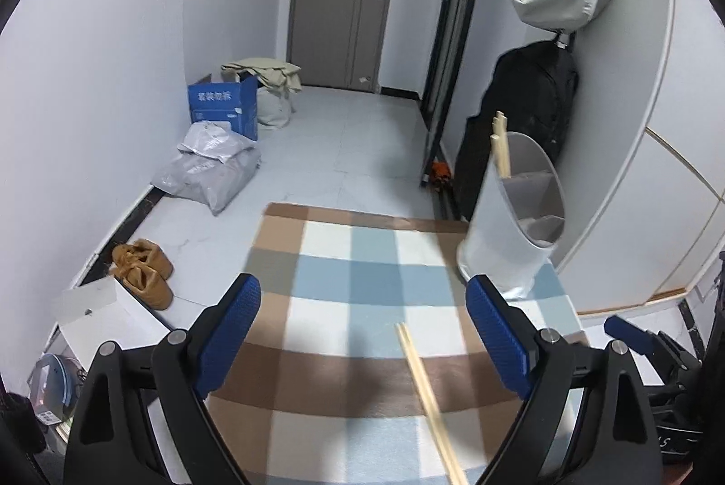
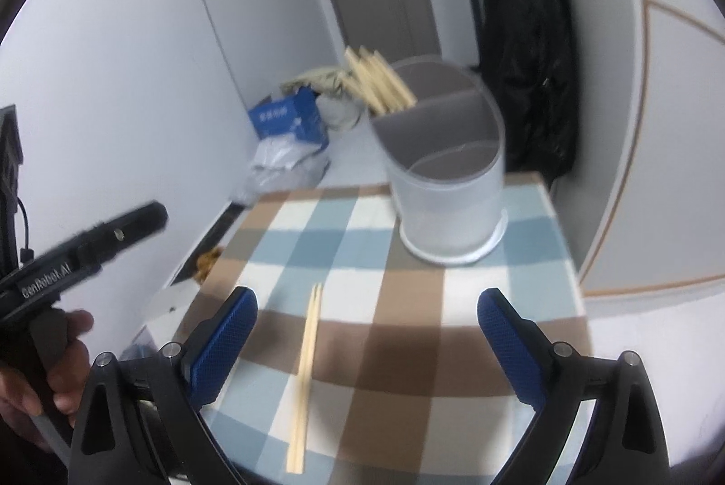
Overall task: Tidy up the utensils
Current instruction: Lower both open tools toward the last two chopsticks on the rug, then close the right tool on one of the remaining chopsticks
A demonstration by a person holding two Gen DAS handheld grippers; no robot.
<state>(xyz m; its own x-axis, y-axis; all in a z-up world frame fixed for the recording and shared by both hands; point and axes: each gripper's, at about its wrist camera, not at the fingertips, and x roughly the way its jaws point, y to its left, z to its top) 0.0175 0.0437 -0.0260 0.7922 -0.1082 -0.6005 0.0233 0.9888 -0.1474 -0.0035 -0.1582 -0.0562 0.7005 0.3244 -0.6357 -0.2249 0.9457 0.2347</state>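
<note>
Both grippers hang over the near edge of the table (image 2: 408, 349), which has a checked cloth (image 1: 344, 285) in blue, brown and white. The left gripper (image 1: 362, 331) has its blue pads spread wide with nothing pinched. Same for the right gripper (image 2: 367, 342): wide apart, empty.

A pair of chopsticks (image 2: 306, 367) lies flat on the cloth near the front edge, side by side, between the right gripper's fingers in its view but not touched by the pads. A hand (image 2: 54, 367) shows at the left, on the other tool's grip.

Further back, by the far right corner, stands the white holder (image 2: 448, 186), upright, split into compartments. More chopsticks (image 2: 380, 82) lean in its far compartment; the nearer ones look empty.
</note>
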